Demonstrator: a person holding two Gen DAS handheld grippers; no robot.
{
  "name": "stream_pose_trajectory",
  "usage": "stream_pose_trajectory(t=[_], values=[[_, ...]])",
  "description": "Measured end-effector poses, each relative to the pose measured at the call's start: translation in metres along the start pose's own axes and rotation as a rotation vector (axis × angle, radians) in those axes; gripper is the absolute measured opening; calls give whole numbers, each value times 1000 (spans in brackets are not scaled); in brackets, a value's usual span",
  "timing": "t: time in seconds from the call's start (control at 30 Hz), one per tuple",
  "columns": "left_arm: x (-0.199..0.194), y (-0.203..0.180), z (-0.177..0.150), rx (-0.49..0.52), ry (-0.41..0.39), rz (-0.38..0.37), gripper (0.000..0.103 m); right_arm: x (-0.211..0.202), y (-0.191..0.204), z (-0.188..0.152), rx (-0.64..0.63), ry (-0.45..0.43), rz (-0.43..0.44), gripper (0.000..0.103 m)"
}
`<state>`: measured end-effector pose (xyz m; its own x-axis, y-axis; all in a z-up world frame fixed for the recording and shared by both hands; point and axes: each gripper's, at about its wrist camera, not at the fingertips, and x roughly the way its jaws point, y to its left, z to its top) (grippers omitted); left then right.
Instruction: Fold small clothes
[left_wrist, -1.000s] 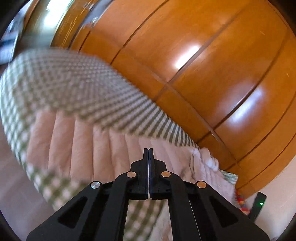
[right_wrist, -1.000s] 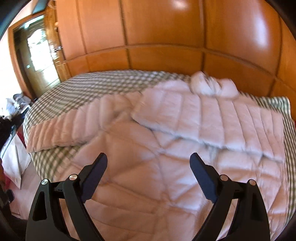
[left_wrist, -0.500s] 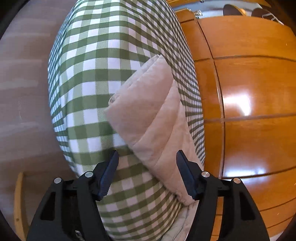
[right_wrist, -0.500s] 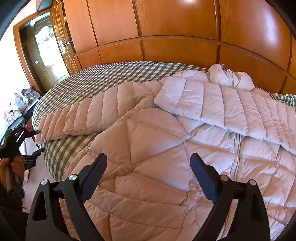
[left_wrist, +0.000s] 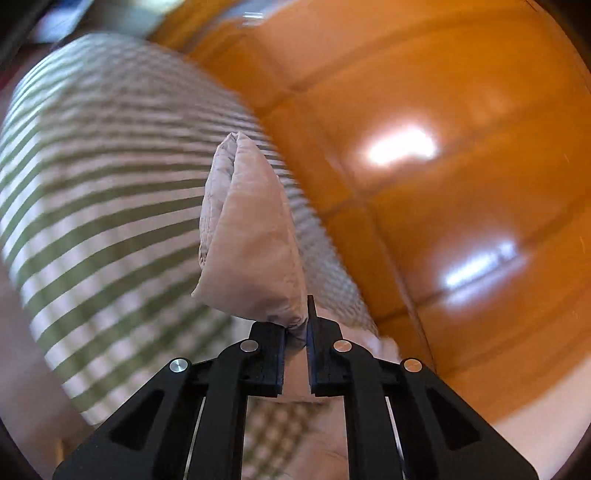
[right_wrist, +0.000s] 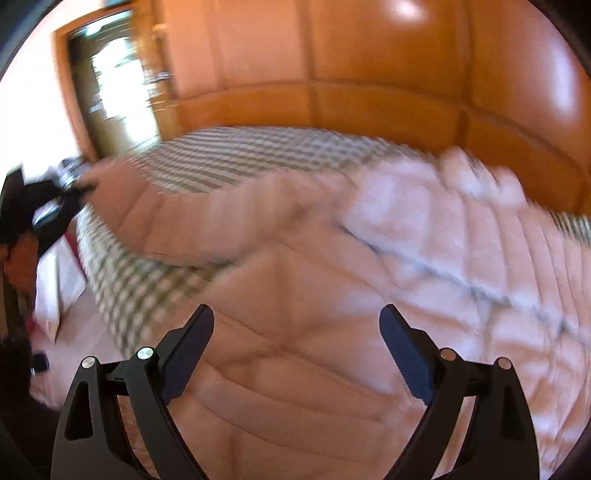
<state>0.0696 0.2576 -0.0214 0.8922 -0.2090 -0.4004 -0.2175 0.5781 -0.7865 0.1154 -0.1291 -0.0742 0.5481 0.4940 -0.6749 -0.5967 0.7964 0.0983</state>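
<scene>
Fingers (left_wrist: 275, 343) closing on jacket sleeve (left_wrist: 251, 236)

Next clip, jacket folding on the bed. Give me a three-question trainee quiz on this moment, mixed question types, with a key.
1. True or false: the right gripper is clamped on the jacket.
2. Multiple choice: what is between the left gripper's closing jaws? A) the checked sheet B) a sleeve end C) nothing
3. Fill in: the jacket lies on a green-and-white ____ sheet.

Key:
1. False. Its jaws stand wide open above the jacket.
2. B. The sleeve end is pinched at the fingertips.
3. Checked.
</scene>
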Motion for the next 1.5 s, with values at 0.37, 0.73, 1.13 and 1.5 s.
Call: stream_pose_trajectory(t=[0.37, 0.73, 1.13, 1.5], values=[[39, -133, -22, 310, 236, -138, 8, 9, 73, 72, -108, -187, 200, 84], [43, -179, -53, 502, 208, -239, 38, 2, -23, 126, 164, -208, 115, 5], [132, -147, -135, 488, 422, -153, 38, -87, -251, 81, 596, -326, -60, 5], [190, -78, -193, 519, 595, 129, 28, -51, -342, -63, 1033, -227, 41, 38]])
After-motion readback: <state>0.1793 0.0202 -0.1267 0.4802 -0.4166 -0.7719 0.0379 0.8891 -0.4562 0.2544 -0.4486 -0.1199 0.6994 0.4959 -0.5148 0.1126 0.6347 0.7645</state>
